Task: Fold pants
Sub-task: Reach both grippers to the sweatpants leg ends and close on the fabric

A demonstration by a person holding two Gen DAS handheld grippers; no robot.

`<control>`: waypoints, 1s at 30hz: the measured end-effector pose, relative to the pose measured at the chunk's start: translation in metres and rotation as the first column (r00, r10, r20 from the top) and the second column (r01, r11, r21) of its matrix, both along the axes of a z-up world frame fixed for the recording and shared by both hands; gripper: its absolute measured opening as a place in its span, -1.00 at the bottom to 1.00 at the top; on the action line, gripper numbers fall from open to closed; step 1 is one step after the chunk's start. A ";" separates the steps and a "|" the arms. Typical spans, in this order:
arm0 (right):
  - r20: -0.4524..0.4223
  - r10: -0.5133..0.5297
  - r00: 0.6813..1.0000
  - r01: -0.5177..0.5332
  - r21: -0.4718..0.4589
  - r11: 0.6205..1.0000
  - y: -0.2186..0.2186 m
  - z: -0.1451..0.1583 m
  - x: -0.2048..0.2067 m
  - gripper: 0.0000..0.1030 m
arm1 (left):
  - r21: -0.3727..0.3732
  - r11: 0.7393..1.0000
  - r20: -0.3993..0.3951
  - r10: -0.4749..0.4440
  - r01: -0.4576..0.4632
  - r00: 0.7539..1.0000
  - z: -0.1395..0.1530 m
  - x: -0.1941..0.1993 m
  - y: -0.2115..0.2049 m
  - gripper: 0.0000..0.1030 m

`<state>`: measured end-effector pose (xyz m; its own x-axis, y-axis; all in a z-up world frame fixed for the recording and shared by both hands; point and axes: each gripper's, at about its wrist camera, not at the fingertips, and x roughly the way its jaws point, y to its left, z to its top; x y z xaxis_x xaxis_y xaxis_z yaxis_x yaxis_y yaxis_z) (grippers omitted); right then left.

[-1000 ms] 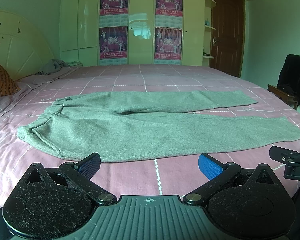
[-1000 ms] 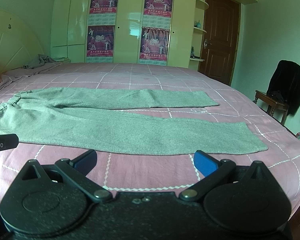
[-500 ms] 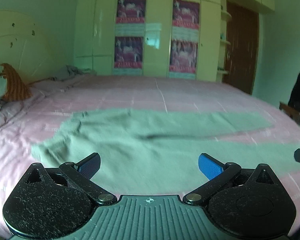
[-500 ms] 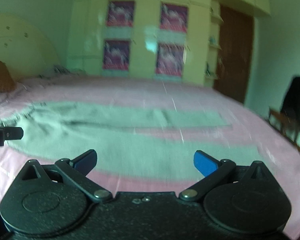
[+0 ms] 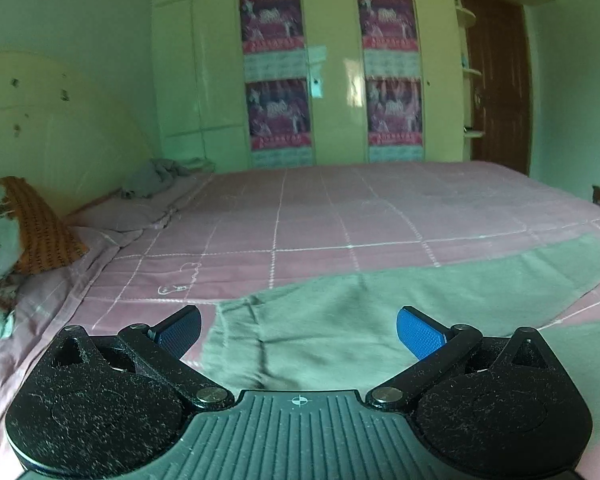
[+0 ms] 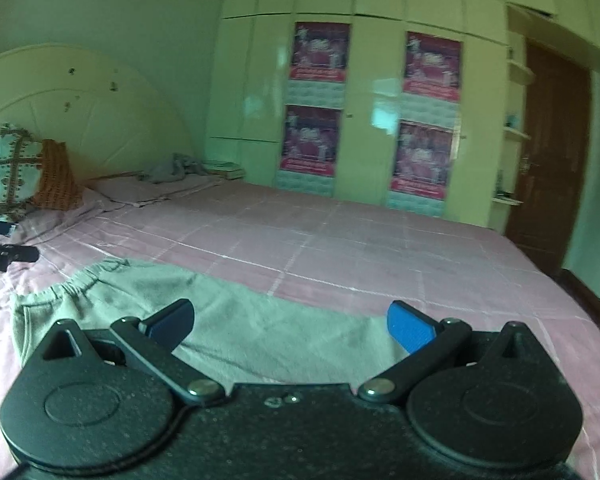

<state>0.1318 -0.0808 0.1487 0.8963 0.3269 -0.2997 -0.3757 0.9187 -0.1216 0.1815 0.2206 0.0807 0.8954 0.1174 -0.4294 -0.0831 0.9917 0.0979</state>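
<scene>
Grey sweatpants (image 5: 340, 320) lie flat on the pink bed, waistband to the left. In the left wrist view my left gripper (image 5: 298, 330) hovers open just over the waistband corner, blue pads spread wide, nothing between them. The far leg (image 5: 560, 264) runs off to the right. In the right wrist view the elastic waistband (image 6: 68, 292) shows at lower left and the pants (image 6: 260, 328) fill the space under my right gripper (image 6: 290, 326), which is open and holds nothing. The near leg is hidden beneath both gripper bodies.
The pink checked bedspread (image 5: 340, 208) stretches to a wardrobe wall with posters (image 5: 276, 80). Pillows (image 5: 24, 232) and a crumpled grey cloth (image 5: 156, 176) lie by the headboard at left. A brown door (image 6: 552, 152) stands at right. The left gripper's tip (image 6: 4, 256) shows at the left edge.
Both grippers have moved forward and down from the bed's near edge onto the pants, swinging left toward the waistband. Both stayed open.
</scene>
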 end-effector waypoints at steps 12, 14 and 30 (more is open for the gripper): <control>-0.226 0.182 0.957 -0.202 -0.069 0.977 0.078 -0.033 0.185 -0.31 | -0.049 0.999 -0.261 -0.028 0.016 0.965 -0.086 0.159 0.093 0.36; -0.245 0.207 0.947 -0.236 -0.095 0.967 0.092 -0.047 0.212 -0.29 | -0.062 0.998 -0.284 -0.035 0.018 0.958 -0.099 0.179 0.102 0.51; -0.434 0.227 0.872 -0.324 -0.165 0.931 0.112 -0.136 0.345 0.04 | -0.243 0.962 -0.415 -0.220 0.125 0.883 -0.154 0.280 0.144 0.51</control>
